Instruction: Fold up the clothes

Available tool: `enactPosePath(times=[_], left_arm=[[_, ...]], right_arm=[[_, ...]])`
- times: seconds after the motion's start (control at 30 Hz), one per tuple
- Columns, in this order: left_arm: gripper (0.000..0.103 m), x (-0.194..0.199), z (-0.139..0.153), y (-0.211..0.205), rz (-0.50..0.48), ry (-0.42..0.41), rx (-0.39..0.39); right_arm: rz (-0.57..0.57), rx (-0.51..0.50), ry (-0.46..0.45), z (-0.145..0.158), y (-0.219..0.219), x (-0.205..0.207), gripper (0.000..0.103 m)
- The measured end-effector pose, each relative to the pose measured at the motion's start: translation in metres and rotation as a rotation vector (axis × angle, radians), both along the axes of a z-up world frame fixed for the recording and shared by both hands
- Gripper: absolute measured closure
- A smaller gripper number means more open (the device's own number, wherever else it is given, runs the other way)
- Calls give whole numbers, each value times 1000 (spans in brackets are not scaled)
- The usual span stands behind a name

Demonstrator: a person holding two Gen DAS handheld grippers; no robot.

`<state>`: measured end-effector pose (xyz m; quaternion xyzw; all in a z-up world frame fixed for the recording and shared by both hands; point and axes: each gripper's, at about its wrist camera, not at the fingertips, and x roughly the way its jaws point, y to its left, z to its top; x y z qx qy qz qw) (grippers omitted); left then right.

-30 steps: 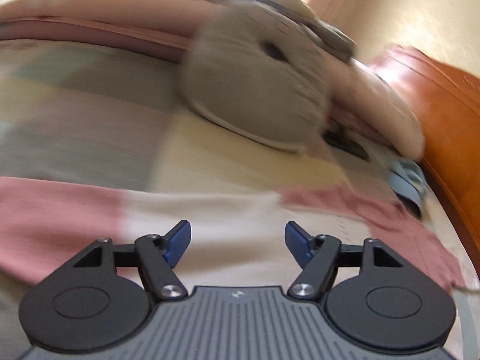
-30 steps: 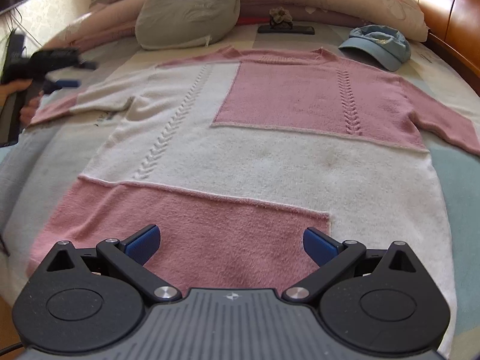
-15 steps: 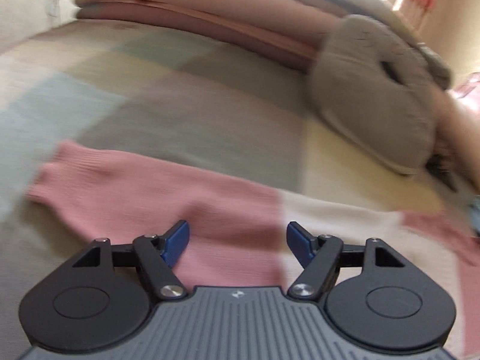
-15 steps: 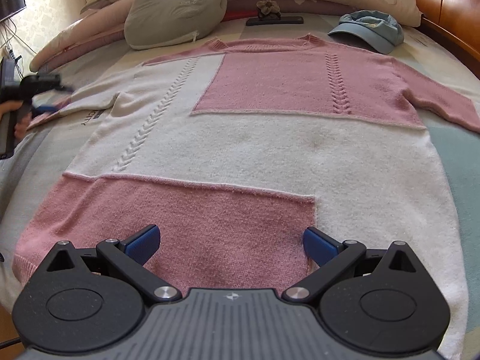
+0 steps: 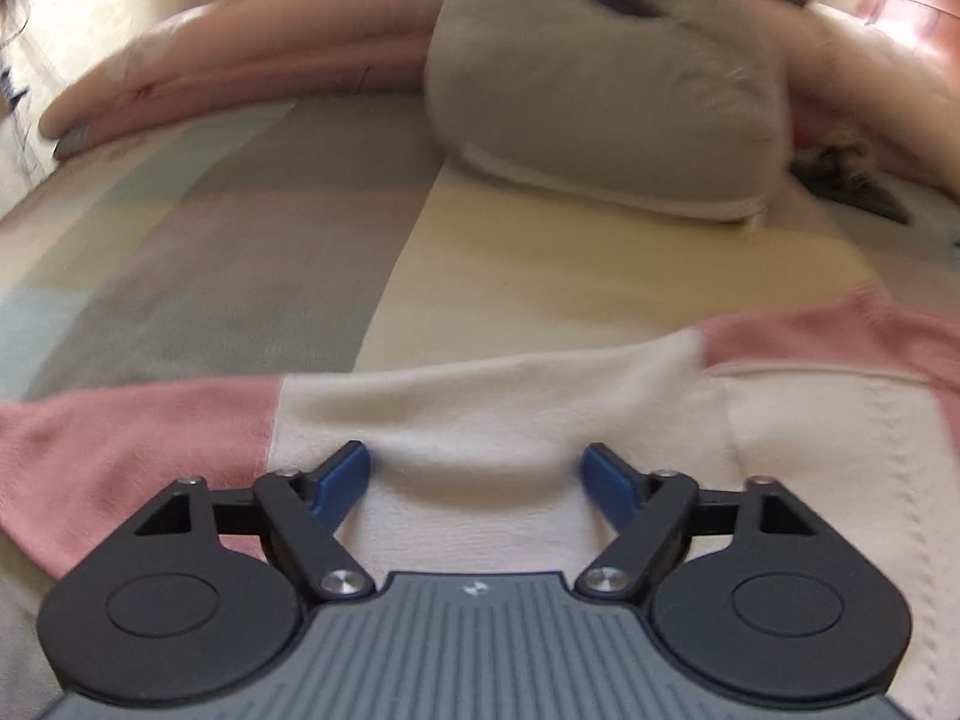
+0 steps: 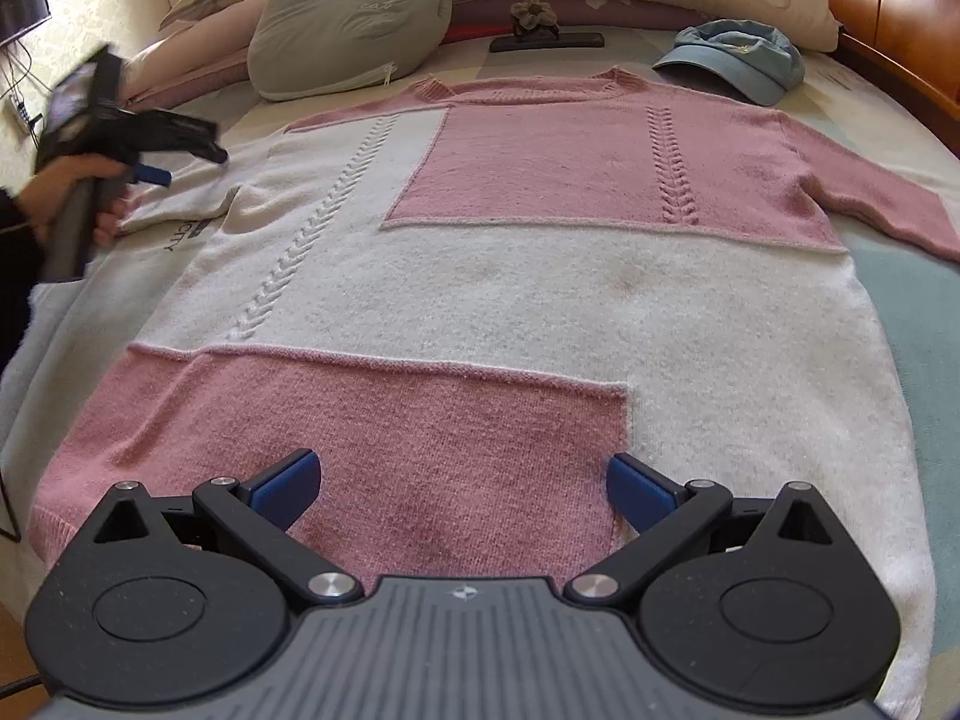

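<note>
Bed (image 6: 912, 324): a patchwork cover is carrying everything, with pillows and a grey cushion (image 6: 354, 18) lining the far end.
Sweater (image 6: 480, 276): a pink and cream knit is lying flat, front up, across the middle of the bed, sleeves spread to both sides, hem nearest the right claw.
Handling: it is looking soft, limp and fairly light, likely to stretch and sag rather than slide; a pinch through a sleeve or at a hem corner should be gripping best.
Cap (image 6: 735, 57): a blue cap is sitting just beside the far shoulder.
Left claw (image 5: 477, 474): it is hovering over the cream part of the left sleeve (image 5: 456, 414), jaws wide and just opened further, cloth below them but not pinched.
Right claw (image 6: 462, 480): it is hanging over the pink hem panel, jaws wide, holding nothing.
</note>
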<state>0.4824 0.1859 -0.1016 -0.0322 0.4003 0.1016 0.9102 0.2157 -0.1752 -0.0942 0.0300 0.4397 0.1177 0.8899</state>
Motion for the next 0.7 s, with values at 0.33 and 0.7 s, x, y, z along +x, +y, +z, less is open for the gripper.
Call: enactPosePath(times=[0.33, 0.7], left_arm=[[13, 26, 16, 42, 126, 21, -107], [13, -60, -5, 25, -183, -80, -56]], right_arm=[[11, -24, -9, -2, 1, -2, 0], [36, -55, -16, -3, 4, -5, 0]])
